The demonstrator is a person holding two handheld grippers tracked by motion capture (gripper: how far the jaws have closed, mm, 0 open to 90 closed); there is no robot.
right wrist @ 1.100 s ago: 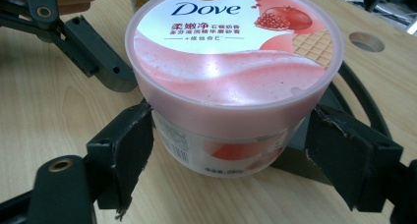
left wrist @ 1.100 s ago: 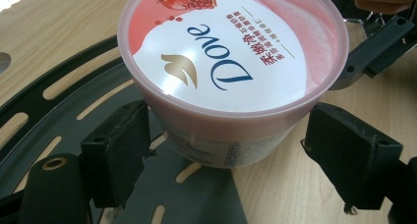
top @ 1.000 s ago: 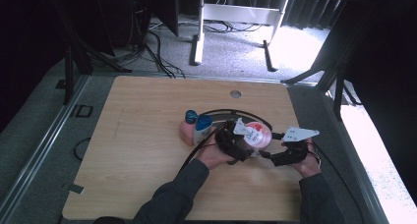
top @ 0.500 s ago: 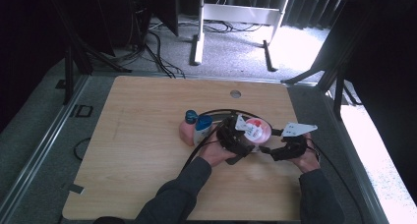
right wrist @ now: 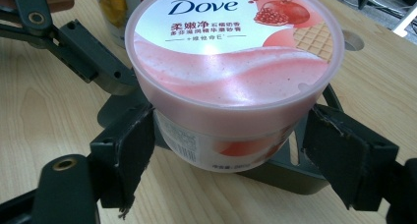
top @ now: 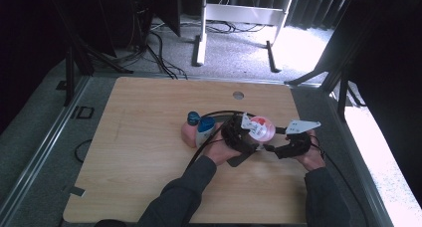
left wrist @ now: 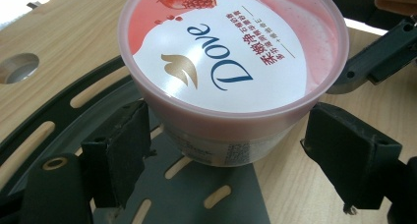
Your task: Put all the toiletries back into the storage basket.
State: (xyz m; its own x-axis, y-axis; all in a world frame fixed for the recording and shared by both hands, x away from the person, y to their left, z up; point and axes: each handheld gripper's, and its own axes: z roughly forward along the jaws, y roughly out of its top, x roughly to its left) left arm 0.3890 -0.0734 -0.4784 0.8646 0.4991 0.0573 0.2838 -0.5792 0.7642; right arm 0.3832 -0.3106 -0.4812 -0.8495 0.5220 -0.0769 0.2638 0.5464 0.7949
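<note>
We see a pale wooden table (top: 149, 137) on grey carpet. The round pink plastic Dove tub (top: 261, 128) sits right of centre on a dark slotted plate (left wrist: 196, 184). Each gripper view shows its own 2 jaws flanking the tub: the left gripper (left wrist: 221, 155) gapped on both sides, the right gripper (right wrist: 226, 155) just closing, its left pad touching the tub.

A: What is the tub (right wrist: 231, 81) like?

B: A round pink Dove tub with a wide lid (left wrist: 231, 42); the lid shows a white patch with the blue logo, a pomegranate and pink swirls. A printed label runs round the side wall.

A: How does it stand?

B: Upright, lid on, its base on a dark slotted plate (left wrist: 162, 184) that lies on the wooden table (top: 149, 137).

A: And relative to the tools?

B: It sits between the jaws of the left gripper (left wrist: 226, 170) and, from the opposite side, between those of the right gripper (right wrist: 228, 160).
</note>
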